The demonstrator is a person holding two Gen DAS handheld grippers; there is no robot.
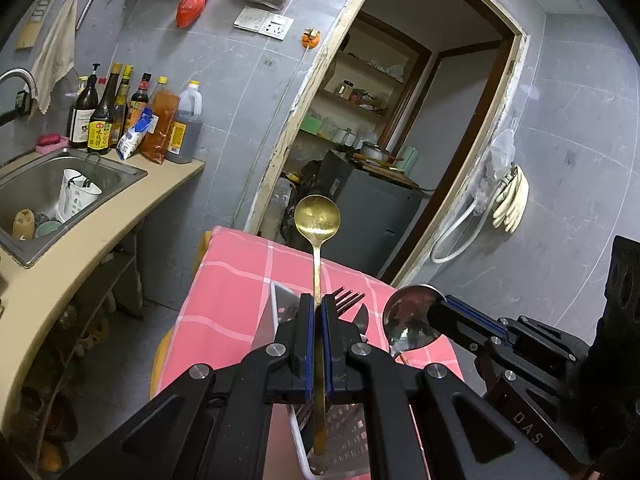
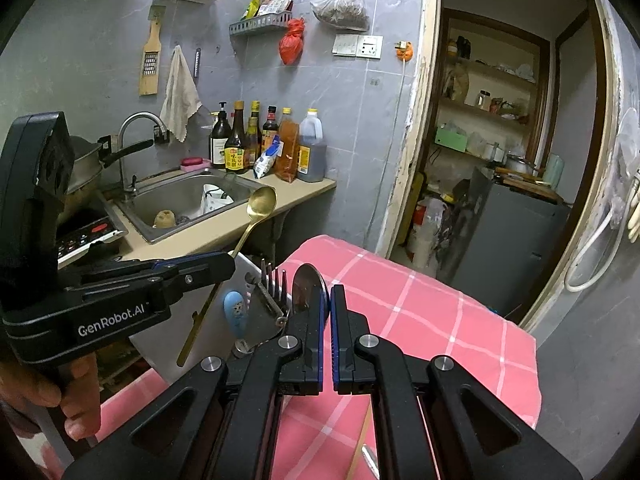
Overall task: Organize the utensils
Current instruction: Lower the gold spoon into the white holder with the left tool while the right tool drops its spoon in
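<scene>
My left gripper [image 1: 318, 304] is shut on the handle of a gold spoon [image 1: 317, 220], bowl pointing up, above a white utensil holder [image 1: 280, 300]. The spoon also shows in the right wrist view [image 2: 261, 202]. My right gripper [image 2: 329, 292] is shut on a silver spoon [image 2: 307, 284]; its bowl shows in the left wrist view [image 1: 412, 320]. A fork [image 2: 274, 280] and a blue-handled utensil [image 2: 236, 312] stand in the holder [image 2: 244, 264]. Both grippers hover over the table's pink checked cloth [image 2: 420, 320].
A counter with a steel sink [image 1: 44, 184] and sauce bottles [image 1: 132, 120] lies to the left. An induction hob and a pan [image 2: 84, 172] stand beside the sink. A doorway [image 1: 400, 140] opens behind the table. A utensil lies on the cloth under my right gripper [image 2: 368, 456].
</scene>
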